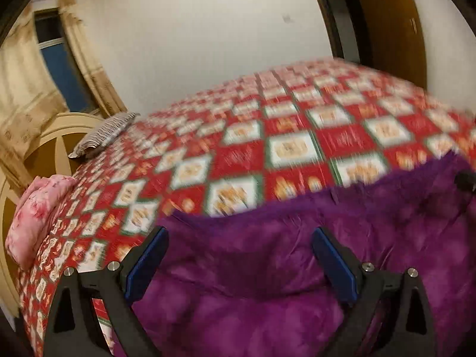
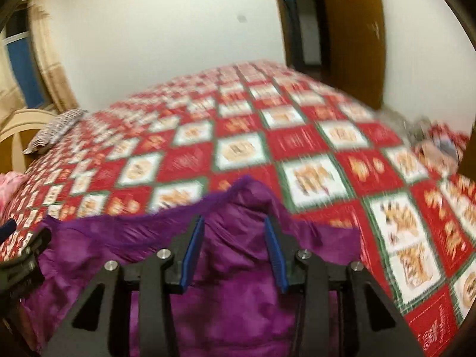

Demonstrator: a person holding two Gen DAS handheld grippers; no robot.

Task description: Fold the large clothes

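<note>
My right gripper [image 2: 235, 250] pinches a bunched hump of the purple cloth [image 2: 238, 297]; my left gripper [image 1: 238, 255] is spread wide with cloth between its fingers, not squeezed. I think both hands should lift evenly. The cloth is soft and fuzzy, on the bed's [image 2: 297, 139] near edge.

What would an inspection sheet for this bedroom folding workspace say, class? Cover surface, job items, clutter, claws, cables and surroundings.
Surface: bed with red-and-white checked bedspread.
Job's things: purple fleece garment at the near edge, one corner bunched up.
Clutter: pink pillow, striped pillow, blurred heap.
Claws: left claw open above the purple fabric; right claw with bunched fabric between its pads.
Cables: nothing seen.
Surroundings: white wall, curtained window, wooden door.
</note>
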